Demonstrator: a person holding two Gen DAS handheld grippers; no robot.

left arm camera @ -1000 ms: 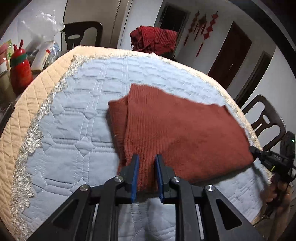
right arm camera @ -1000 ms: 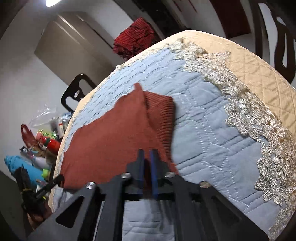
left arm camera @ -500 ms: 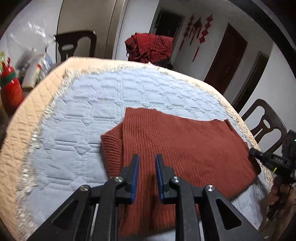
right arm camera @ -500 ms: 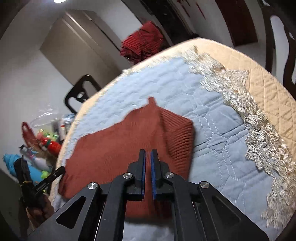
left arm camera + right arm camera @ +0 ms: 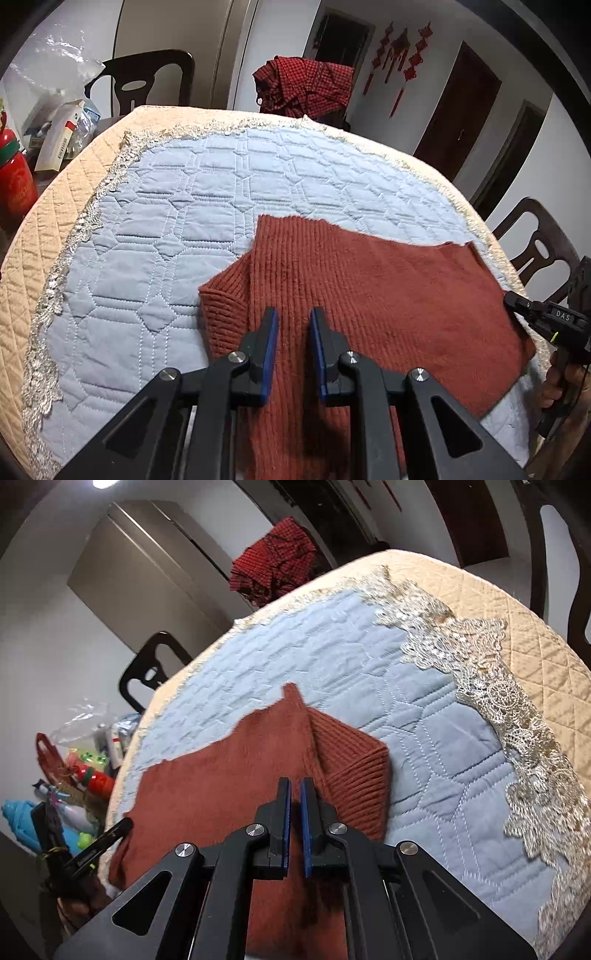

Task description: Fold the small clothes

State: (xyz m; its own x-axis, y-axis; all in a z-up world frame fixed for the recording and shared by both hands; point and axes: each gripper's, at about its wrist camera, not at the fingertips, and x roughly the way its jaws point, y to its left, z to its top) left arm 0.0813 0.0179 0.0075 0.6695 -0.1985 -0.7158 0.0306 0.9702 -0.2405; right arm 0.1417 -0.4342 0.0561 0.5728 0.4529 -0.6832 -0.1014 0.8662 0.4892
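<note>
A rust-red knitted sweater (image 5: 369, 295) lies on the blue quilted tablecloth (image 5: 166, 229), its body folded over a ribbed sleeve (image 5: 221, 314) that sticks out at one side. My left gripper (image 5: 292, 321) is shut on the sweater's near edge, with cloth between the blue pads. My right gripper (image 5: 294, 794) is shut on the sweater (image 5: 229, 775) at its other near edge, next to a ribbed sleeve (image 5: 354, 771). Each gripper shows at the edge of the other's view.
The round table has a beige quilted border (image 5: 55, 206) with lace trim (image 5: 498, 701). A red checked cloth (image 5: 306, 86) hangs on a chair at the far side. Dark chairs (image 5: 539, 251) stand around. Bottles and bags (image 5: 74, 768) sit beside the table.
Both grippers have pulled the sweater's near edge toward me and lifted; the sweater slid nearer on the cloth and more of it lies under the fingers.
</note>
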